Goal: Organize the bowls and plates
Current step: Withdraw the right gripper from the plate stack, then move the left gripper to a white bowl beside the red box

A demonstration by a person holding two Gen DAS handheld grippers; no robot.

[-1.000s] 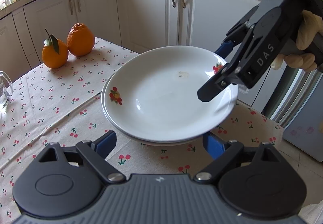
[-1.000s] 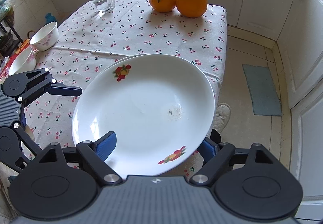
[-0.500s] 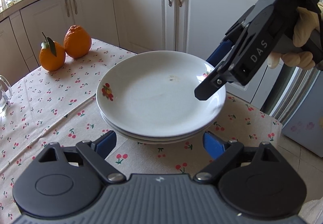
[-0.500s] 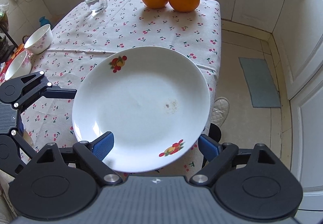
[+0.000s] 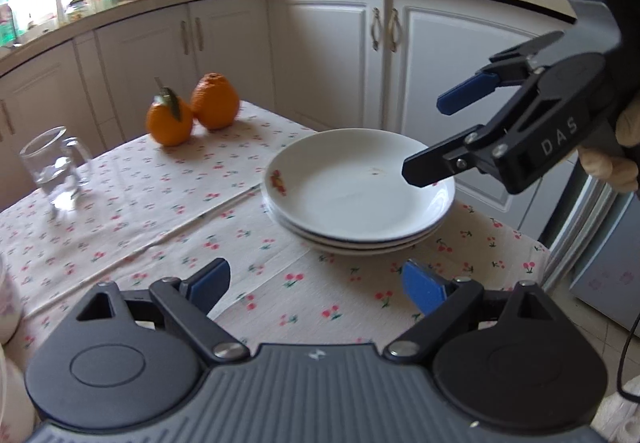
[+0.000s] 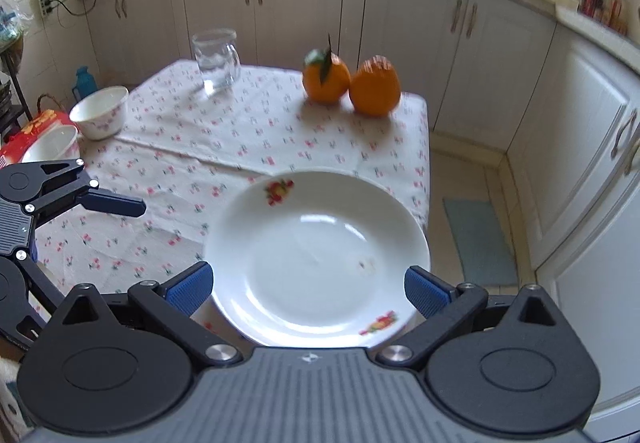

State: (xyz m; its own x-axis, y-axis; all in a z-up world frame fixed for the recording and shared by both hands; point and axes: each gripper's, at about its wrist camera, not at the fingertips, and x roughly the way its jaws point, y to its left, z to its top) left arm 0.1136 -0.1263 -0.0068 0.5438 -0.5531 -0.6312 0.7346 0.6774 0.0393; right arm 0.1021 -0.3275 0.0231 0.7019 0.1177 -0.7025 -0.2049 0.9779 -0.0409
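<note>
Glazed white ceramic plates (image 5: 360, 199), three stacked, are sitting right of centre on the cherry-print tabletop (image 5: 160, 215). They're looking rigid, slick, heavy and chippable, so pinch the rim, not the bowl. Right tongs (image 5: 448, 135) are opening above the stack, gripping nothing. Left tongs (image 5: 316, 283) are hanging wide apart, empty.

Left claw (image 5: 316, 285): matte black linkage arms, blue ribbed pads, silver pivot screws, grey ribbed housing with small white logo between two round black hubs. Right claw (image 5: 430, 139): same build, "DAS" in grey letters on its side, green light atop the housing, thin black cable beside it.
</note>
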